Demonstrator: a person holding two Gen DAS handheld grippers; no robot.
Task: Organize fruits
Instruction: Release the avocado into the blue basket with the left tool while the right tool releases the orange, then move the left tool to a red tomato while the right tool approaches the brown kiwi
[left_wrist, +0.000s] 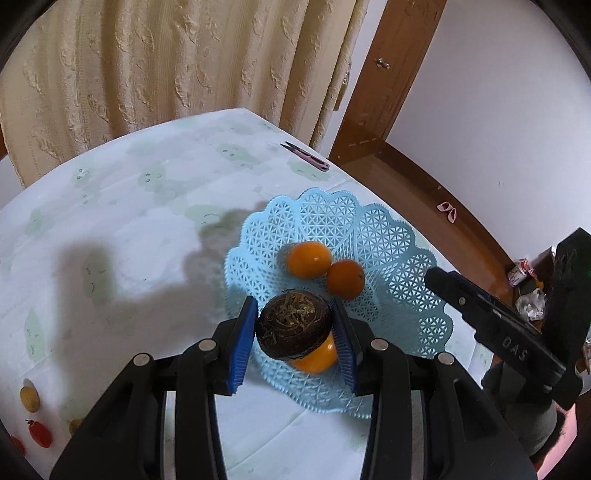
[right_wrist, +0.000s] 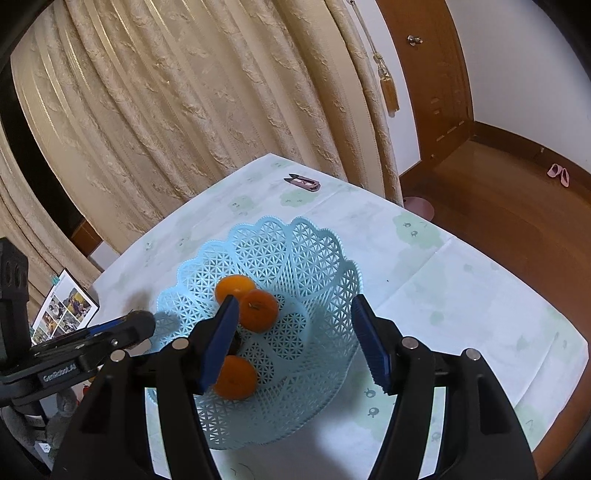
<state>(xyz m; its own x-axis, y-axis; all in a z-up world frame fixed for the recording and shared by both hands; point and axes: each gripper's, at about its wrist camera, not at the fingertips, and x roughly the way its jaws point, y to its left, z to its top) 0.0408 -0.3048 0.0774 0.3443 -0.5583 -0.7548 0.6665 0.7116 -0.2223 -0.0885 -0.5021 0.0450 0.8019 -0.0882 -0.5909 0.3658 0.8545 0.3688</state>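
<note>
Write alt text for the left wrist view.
The left claw grips a dark brown fruit over a light blue lattice basket holding three oranges. The basket sits on a pale patterned tablecloth.

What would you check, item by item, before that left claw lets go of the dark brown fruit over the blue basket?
1. Left gripper pinches the dark fruit between both pads: ok.
2. Fruit hangs over the blue basket, inside its rim: ok.
3. Landing spot free: not ok, an orange lies right beneath.
4. Height above that orange: cannot tell.
5. Right gripper is open, empty and away from the fruit: ok.
6. Other two oranges rest farther back, out of the way: ok.
</note>
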